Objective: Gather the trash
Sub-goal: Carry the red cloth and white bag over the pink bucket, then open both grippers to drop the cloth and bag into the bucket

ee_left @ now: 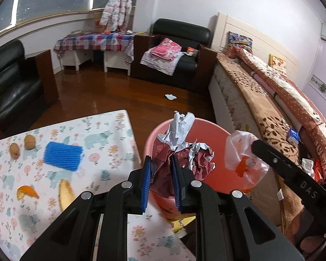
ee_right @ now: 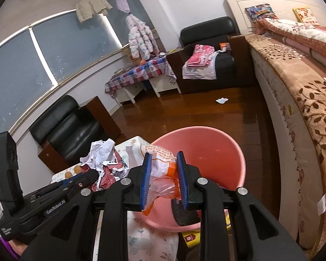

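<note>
The left claw (ee_left: 160, 167) is closed on a crumpled paper (ee_left: 180, 152), dark red on one side and white on the other; the pads pinch its lower fold, and most of the wad stands free above and to the right of them, over the pink bin (ee_left: 206, 130). The right claw (ee_right: 164, 174) is closed on a thin plastic bag (ee_right: 160, 171), clear with orange print; the bag hangs between the pads above the same bin (ee_right: 206, 139), which sits beside the counter (ee_left: 93, 130).

Both pieces look very light and soft; they give no resistance, so a gentle pinch is enough, but they can slip out of a loose one. The paper holds its crushed form and is a little springy; it is best taken across a thick fold, as now. The bag is limp and slippery; I think it is better to take it where the film is gathered, not at one single layer.

On the counter remain peels (ee_left: 27, 192), two nuts (ee_left: 22, 145) and a blue foam net (ee_left: 64, 155); the net is soft and squashes easily, the peels are stiffer and flat, so their raised edge is the best place to take.
</note>
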Motion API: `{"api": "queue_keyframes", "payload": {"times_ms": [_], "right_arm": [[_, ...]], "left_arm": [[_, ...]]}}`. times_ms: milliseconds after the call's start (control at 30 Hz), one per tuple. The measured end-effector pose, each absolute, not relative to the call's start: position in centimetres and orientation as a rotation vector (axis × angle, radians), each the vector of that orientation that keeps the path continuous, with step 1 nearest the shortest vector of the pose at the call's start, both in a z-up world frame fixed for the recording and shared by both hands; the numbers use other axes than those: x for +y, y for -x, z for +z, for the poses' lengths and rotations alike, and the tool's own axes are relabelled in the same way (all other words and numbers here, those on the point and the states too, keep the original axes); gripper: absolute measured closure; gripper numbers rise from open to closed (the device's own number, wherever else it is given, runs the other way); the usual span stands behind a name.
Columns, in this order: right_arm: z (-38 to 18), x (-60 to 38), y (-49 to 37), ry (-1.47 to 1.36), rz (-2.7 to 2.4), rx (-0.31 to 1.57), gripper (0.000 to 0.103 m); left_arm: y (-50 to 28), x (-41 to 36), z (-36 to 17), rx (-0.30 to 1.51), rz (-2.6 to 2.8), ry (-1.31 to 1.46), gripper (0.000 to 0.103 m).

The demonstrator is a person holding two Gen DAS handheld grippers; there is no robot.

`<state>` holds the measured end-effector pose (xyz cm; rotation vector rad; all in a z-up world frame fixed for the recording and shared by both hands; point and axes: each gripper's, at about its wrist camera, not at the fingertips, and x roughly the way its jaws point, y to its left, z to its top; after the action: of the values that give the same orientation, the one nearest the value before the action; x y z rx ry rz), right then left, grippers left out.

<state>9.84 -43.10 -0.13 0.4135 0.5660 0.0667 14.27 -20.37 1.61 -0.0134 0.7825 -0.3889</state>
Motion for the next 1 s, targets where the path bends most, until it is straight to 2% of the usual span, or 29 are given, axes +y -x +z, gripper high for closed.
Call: {"api": "queue_keyframes", "payload": {"times_ms": [767, 933, 1000], "right_arm": [[-4.0, -45.4, -13.0, -0.424, -0.005, 0.655, 0.079], [-4.5, -45.2, -13.7, -0.419, -0.014, 0.686, 0.078], [-4.5, -45.1, -13.8, -0.416, -0.018, 0.691, 0.078]], "left_arm": [[-17.3, -24.4, -3.5, 0.898, -0.396, -0.032, 0.084], [-17.5, -24.5, -3.7, 0.897, -0.398, -0.034, 0.080], [-17.5, -24.6, -3.7, 0.895, -0.397, -0.035, 0.073]]}}
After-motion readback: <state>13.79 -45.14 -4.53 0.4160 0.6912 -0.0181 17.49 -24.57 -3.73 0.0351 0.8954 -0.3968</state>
